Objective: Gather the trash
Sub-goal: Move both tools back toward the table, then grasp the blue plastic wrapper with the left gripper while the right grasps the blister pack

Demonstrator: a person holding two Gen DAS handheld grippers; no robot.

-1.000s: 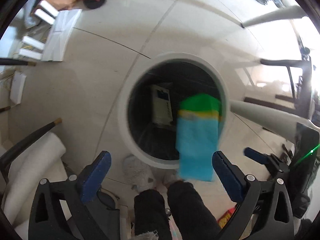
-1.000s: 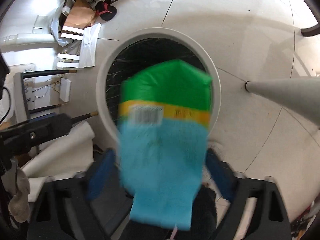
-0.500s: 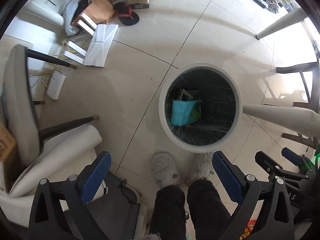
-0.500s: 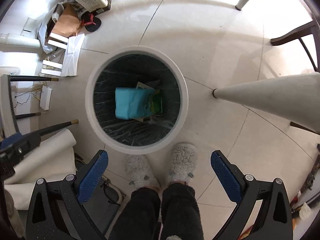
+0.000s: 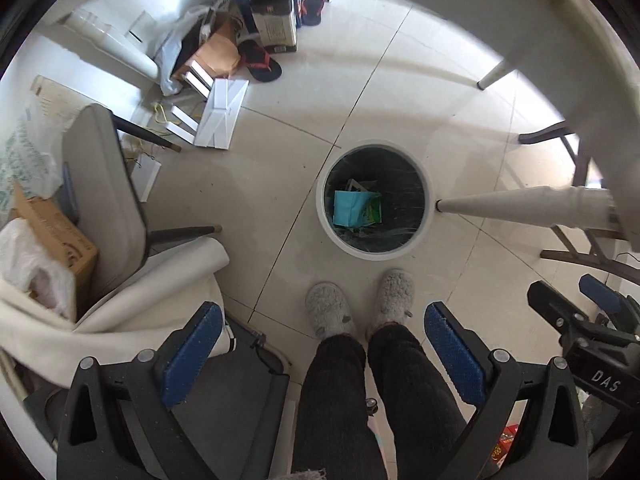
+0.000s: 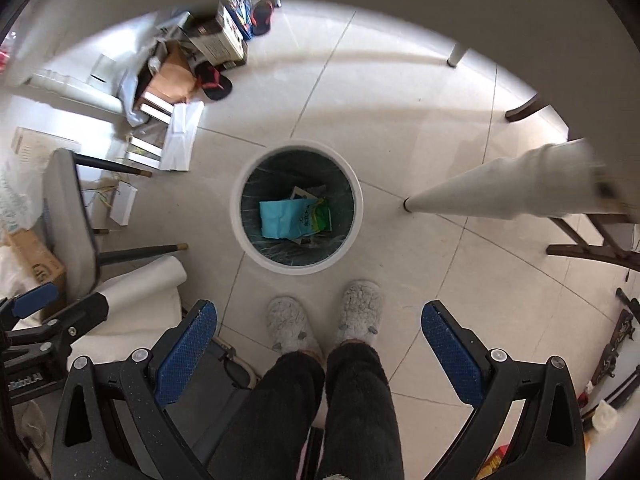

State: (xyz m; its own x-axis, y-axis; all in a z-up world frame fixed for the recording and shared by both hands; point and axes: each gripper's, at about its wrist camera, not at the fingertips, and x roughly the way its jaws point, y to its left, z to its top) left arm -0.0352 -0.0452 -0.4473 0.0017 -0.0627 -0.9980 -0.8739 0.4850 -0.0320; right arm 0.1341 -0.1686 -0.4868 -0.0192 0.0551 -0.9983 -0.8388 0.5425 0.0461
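Observation:
A round white trash bin (image 5: 429,220) (image 6: 358,216) with a dark liner stands on the tiled floor far below both grippers. A blue and green packet (image 5: 354,210) (image 6: 294,218) lies inside it on other scraps. My left gripper (image 5: 322,334) is open and empty, high above the floor. My right gripper (image 6: 320,330) is open and empty too, at about the same height. The right gripper also shows at the right edge of the left wrist view (image 5: 580,316).
My slippered feet (image 5: 360,304) (image 6: 324,320) stand just in front of the bin. A white table leg (image 5: 520,208) (image 6: 500,192) lands right of the bin. A grey chair (image 5: 104,192) and white roll (image 6: 144,280) are left. Boxes, papers and slippers (image 5: 228,60) clutter the far left.
The blue and green packet dropped from the right gripper into the bin. Both grippers have risen well above the bin, which now looks much smaller.

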